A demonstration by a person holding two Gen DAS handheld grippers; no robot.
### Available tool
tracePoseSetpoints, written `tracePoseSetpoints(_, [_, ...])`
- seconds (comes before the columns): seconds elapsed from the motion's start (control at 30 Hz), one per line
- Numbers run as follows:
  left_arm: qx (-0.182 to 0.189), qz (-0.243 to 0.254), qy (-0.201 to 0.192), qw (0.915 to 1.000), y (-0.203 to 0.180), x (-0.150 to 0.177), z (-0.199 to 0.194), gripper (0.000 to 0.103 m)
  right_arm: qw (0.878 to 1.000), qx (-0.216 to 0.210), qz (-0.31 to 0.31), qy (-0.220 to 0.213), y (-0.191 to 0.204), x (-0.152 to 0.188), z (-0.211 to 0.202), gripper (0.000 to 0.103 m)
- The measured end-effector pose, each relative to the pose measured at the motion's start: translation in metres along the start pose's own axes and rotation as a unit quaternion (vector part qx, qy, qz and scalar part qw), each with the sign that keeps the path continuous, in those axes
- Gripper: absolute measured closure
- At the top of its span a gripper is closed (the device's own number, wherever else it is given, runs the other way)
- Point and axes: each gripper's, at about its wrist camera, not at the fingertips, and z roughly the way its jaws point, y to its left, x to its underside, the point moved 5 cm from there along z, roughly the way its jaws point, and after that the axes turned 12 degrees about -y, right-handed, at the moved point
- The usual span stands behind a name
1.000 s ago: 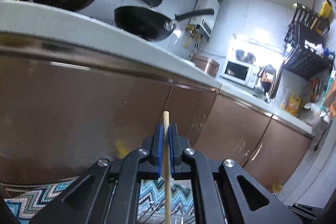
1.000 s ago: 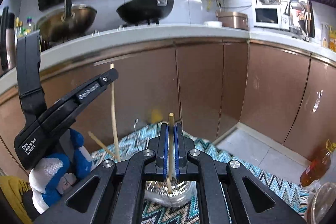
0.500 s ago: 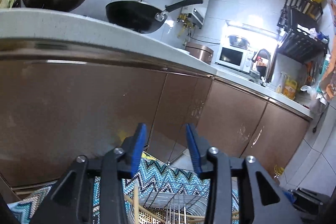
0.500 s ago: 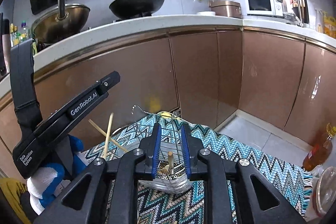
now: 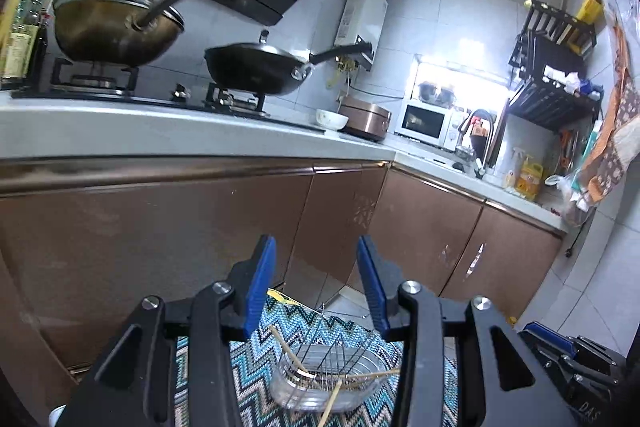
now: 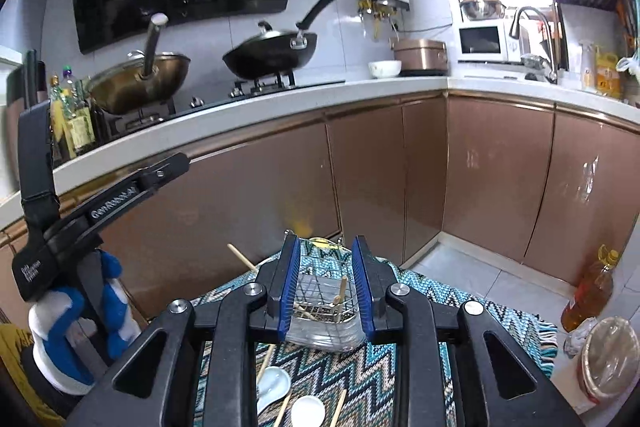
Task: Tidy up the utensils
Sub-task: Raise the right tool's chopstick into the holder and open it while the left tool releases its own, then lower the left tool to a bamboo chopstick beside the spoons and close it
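A wire utensil basket [image 6: 320, 291] in a clear plastic tray stands on a zigzag mat [image 6: 452, 299] on the floor. Several wooden chopsticks [image 6: 340, 293] lean inside it, also seen from the left wrist as chopsticks [image 5: 292, 355] in the basket [image 5: 332, 371]. My left gripper [image 5: 316, 283] hangs open above the basket with nothing between its blue pads. My right gripper [image 6: 325, 279] is also above the basket; its jaws are opening and hold nothing. Two white spoons [image 6: 276, 385] and loose chopsticks [image 6: 338, 407] lie on the mat nearer to me.
Brown cabinet doors [image 6: 380, 179] under a white counter [image 5: 160, 135] stand right behind the mat. A person's blue-and-white gloved hand [image 6: 72, 327] holds the left gripper. An oil bottle [image 6: 588, 291] and a covered container [image 6: 608, 359] stand on the floor at the right.
Both grippers were shut on a chopstick each; both opened and the chopsticks dropped into the basket. Both grippers then rose and drew back from the basket.
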Motion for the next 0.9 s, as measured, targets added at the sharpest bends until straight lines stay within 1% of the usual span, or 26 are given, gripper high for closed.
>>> tracePoseSetpoints(0.1, [0.008,0.009,0.010,0.9999,0.003,-0.009,-0.020,0.063,1.000,-0.004,-0.005,-0.011,0.010,-0.007,-0.023,0.076])
tracePoseSetpoints(0.17, [0.017,0.010,0.030,0.9993,0.005,-0.006,-0.029,0.063,1.000,-0.007,-0.007,-0.017,0.016,-0.011,-0.037,0.074])
tracePoseSetpoints(0.23, [0.023,0.020,0.059,0.9978,0.006,0.009,-0.034,0.063,1.000,-0.009,-0.009,-0.022,0.020,-0.012,-0.048,0.073])
tracePoseSetpoints(0.33, [0.029,0.033,0.097,0.9943,0.005,0.036,-0.030,0.063,1.000,-0.010,-0.010,-0.020,0.020,-0.007,-0.056,0.072])
tracePoseSetpoints(0.47, [0.052,0.030,0.160,0.9853,0.001,0.084,-0.016,0.063,1.000,-0.006,0.000,-0.006,0.007,0.010,-0.054,0.072])
tracePoseSetpoints(0.6, [0.076,0.034,0.222,0.9715,-0.006,0.129,0.005,0.063,1.000,0.000,0.019,0.014,-0.014,0.032,-0.043,0.072])
tracePoseSetpoints(0.73, [0.076,0.071,0.253,0.9619,-0.015,0.162,0.022,0.063,0.999,0.007,0.034,0.036,-0.038,0.062,-0.028,0.072])
tracePoseSetpoints(0.87, [0.069,0.094,0.272,0.9554,-0.018,0.182,0.037,0.063,0.997,0.009,0.045,0.061,-0.060,0.093,-0.014,0.072])
tracePoseSetpoints(0.9, [0.065,0.100,0.277,0.9535,-0.019,0.187,0.041,0.063,0.997,0.009,0.046,0.064,-0.063,0.096,-0.011,0.072])
